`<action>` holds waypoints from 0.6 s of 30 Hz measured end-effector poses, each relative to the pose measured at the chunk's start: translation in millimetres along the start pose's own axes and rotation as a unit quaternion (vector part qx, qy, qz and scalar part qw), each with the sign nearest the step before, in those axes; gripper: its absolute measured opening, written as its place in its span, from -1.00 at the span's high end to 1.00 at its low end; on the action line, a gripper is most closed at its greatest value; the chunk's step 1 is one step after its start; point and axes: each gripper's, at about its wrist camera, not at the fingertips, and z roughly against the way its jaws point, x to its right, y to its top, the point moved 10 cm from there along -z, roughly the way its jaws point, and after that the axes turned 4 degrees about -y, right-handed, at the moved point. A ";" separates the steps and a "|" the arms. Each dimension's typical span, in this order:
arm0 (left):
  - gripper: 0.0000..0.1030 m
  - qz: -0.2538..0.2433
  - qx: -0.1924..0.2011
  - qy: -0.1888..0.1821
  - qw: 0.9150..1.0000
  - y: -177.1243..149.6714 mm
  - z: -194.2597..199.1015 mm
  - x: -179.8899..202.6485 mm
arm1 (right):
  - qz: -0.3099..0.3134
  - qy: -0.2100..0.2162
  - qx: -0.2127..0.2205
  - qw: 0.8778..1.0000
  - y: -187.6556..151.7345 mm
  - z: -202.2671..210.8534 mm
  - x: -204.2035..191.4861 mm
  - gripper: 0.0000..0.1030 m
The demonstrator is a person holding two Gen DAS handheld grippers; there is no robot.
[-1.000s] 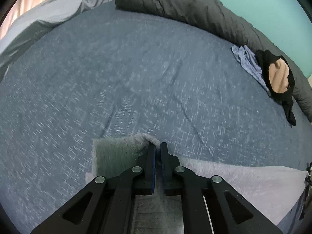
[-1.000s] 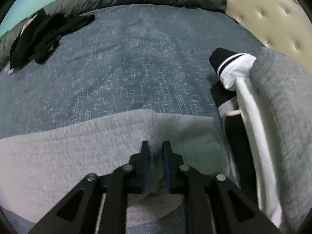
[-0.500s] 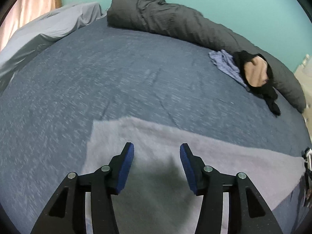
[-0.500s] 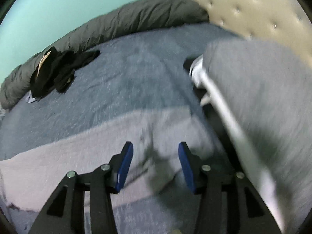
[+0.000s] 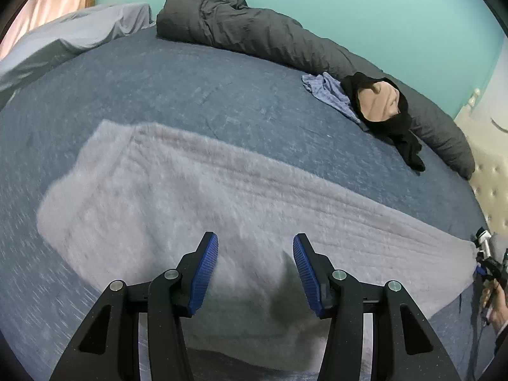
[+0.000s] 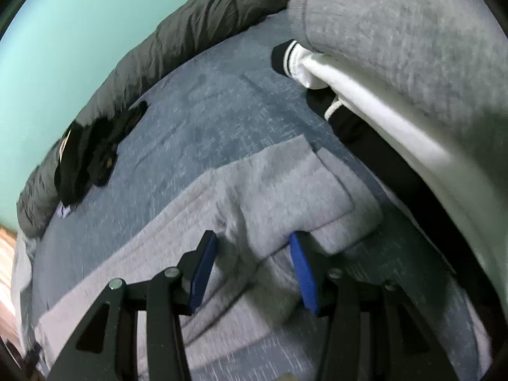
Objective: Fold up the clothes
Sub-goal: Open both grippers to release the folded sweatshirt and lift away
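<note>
A light grey fleecy garment lies spread in a long folded strip across the blue bed sheet. My left gripper hovers open above its near edge, with nothing between the blue pads. In the right wrist view the same garment shows a pocket flap and creases. My right gripper stands open just over that end, its pads off the cloth. At the far right edge of the left wrist view, the right gripper and a hand appear small.
A dark grey duvet runs along the far side by the teal wall. A black and beige garment and a blue striped cloth lie beside it. A pile of grey, white and black clothes sits at the right, near the tufted headboard.
Both grippers were shut on the grey garment's edge; they have opened, let it go and drawn back. The garment now lies flat, and the right wrist has rolled.
</note>
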 end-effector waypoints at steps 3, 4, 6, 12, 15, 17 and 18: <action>-0.04 0.013 0.011 -0.011 1.000 -14.0 0.9 1.2 | 0.016 -0.010 0.015 1.000 2.1 -2.0 -3.9 0.49; -0.04 0.020 0.015 -0.017 1.000 -18.9 1.7 1.2 | 0.023 -0.013 0.020 0.999 3.4 -1.5 -5.4 0.59; -0.04 0.029 0.017 -0.024 0.999 -28.1 1.7 -0.4 | 0.042 -0.017 0.033 0.998 6.3 3.2 -10.9 0.76; -0.04 0.014 0.015 -0.025 0.999 -36.3 4.8 0.9 | 0.099 -0.073 0.056 0.991 17.2 32.2 -13.7 0.92; -0.04 0.013 0.018 -0.027 0.999 -37.2 6.6 1.5 | 0.104 -0.104 0.033 0.989 15.0 28.0 0.3 0.92; -0.04 0.010 0.017 -0.027 0.999 -39.5 6.1 2.5 | 0.105 -0.115 0.020 0.988 12.0 23.7 6.4 0.92; -0.04 0.010 0.017 -0.028 0.999 -40.2 6.4 2.7 | 0.106 -0.118 0.020 0.987 9.7 20.9 7.5 0.92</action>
